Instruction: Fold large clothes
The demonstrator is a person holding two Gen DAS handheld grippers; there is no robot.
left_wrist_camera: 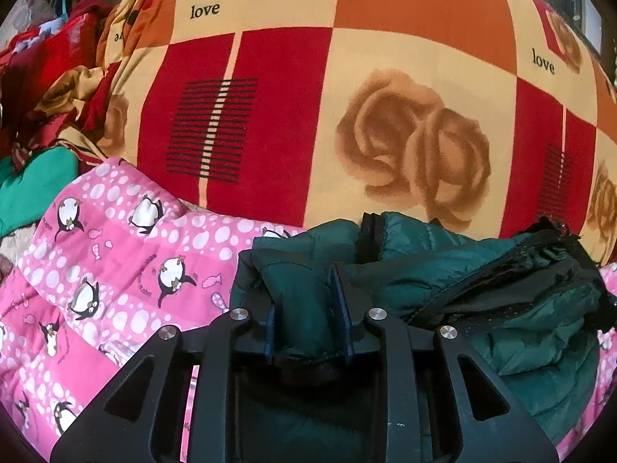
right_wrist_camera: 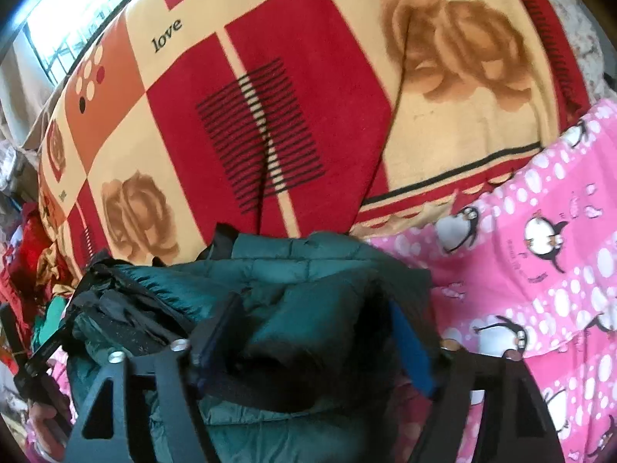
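A dark green puffer jacket (left_wrist_camera: 443, 281) with a black lining lies bunched on a pink penguin-print quilt (left_wrist_camera: 115, 270). My left gripper (left_wrist_camera: 304, 301) is shut on a thick fold of the jacket at its near left edge. In the right wrist view the same jacket (right_wrist_camera: 308, 270) fills the lower middle. My right gripper (right_wrist_camera: 308, 320) has its blue-padded fingers (right_wrist_camera: 408, 343) set wide around a bulky fold of the jacket and grips it. The left gripper (right_wrist_camera: 42, 351) shows at the left edge of that view, holding the jacket's far side.
A large red, orange and cream blanket with roses and "love" print (left_wrist_camera: 347, 96) covers the bed behind. A heap of red and green clothes (left_wrist_camera: 42, 88) lies at the left. A bright window (right_wrist_camera: 69, 11) stands beyond the bed. The pink quilt (right_wrist_camera: 540, 270) spreads to the right.
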